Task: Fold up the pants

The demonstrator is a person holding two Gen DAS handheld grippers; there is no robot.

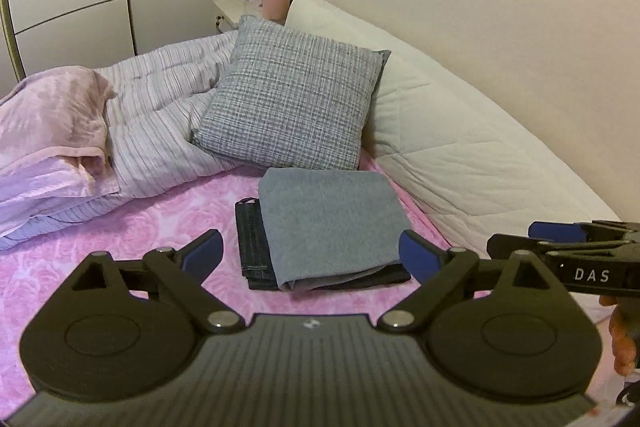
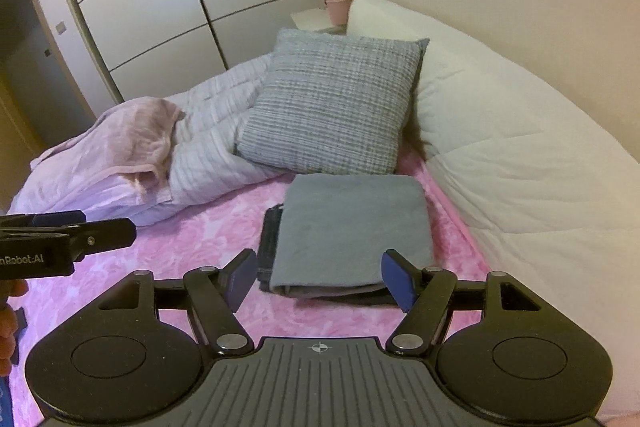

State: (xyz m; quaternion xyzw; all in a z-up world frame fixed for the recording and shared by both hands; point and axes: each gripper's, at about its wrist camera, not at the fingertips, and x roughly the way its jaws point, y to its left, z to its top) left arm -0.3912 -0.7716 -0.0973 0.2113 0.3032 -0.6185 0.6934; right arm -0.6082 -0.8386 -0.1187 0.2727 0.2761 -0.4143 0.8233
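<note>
Folded grey pants (image 1: 332, 227) (image 2: 352, 239) lie on the pink bedspread, stacked on folded dark denim pants (image 1: 252, 239) (image 2: 268, 243) that stick out on the left. My left gripper (image 1: 312, 251) is open just short of the stack's near edge, holding nothing. My right gripper (image 2: 320, 279) is open too, its blue pads either side of the stack's near edge and empty. Each gripper shows from the side in the other's view: the right gripper (image 1: 536, 231) at the right edge, the left gripper (image 2: 72, 223) at the left edge.
A grey checked cushion (image 1: 292, 107) (image 2: 336, 107) leans just behind the stack. A white padded bolster (image 1: 460, 147) (image 2: 520, 155) runs along the wall on the right. A striped duvet (image 1: 160, 123) and pink blanket (image 1: 52, 115) are heaped at the left. A hand (image 1: 624, 343) shows at the right edge.
</note>
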